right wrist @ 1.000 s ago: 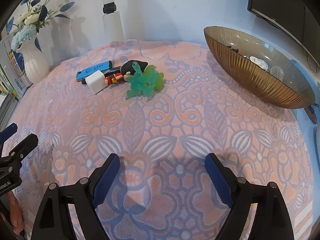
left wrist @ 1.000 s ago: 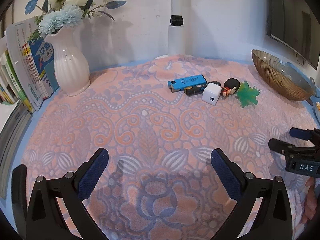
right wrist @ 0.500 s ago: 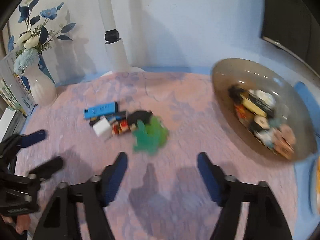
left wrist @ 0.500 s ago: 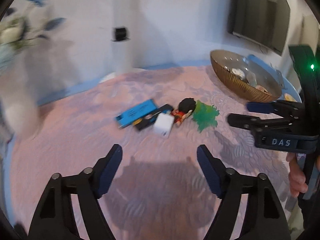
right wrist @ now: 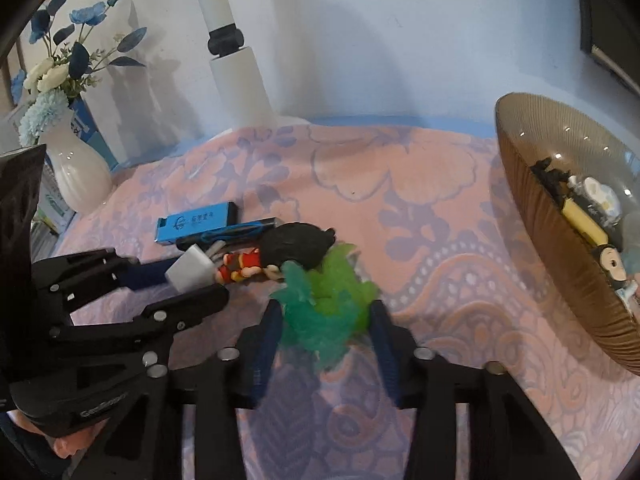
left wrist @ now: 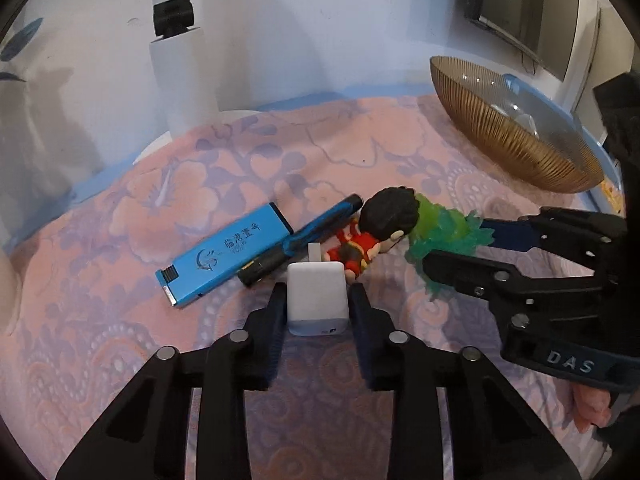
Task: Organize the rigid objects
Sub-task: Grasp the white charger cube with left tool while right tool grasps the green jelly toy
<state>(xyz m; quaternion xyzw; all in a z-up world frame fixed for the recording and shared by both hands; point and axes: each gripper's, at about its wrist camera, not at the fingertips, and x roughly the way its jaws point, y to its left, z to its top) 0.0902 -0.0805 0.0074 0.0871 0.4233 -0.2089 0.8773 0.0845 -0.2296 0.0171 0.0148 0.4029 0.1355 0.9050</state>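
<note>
My left gripper (left wrist: 317,300) is shut on a white charger cube (left wrist: 317,303) that sits on the patterned cloth; it also shows in the right wrist view (right wrist: 191,269). My right gripper (right wrist: 326,322) is shut on a green spiky toy (right wrist: 326,300), seen in the left wrist view (left wrist: 446,234) between its fingers. Between them lie a small doll in red with black hair (left wrist: 376,228), a dark pen (left wrist: 304,242) and a blue flat lighter-like stick (left wrist: 228,254).
A ribbed amber glass bowl (right wrist: 532,216) holding several small items stands at the right; it also shows in the left wrist view (left wrist: 504,136). A white vase with blue flowers (right wrist: 78,172) and a white post (right wrist: 236,68) stand at the back. A dark screen (left wrist: 520,12) hangs on the wall.
Both grippers moved forward and down to the cluster of objects. The left one closed on the white charger cube and the right one closed on the green toy.
</note>
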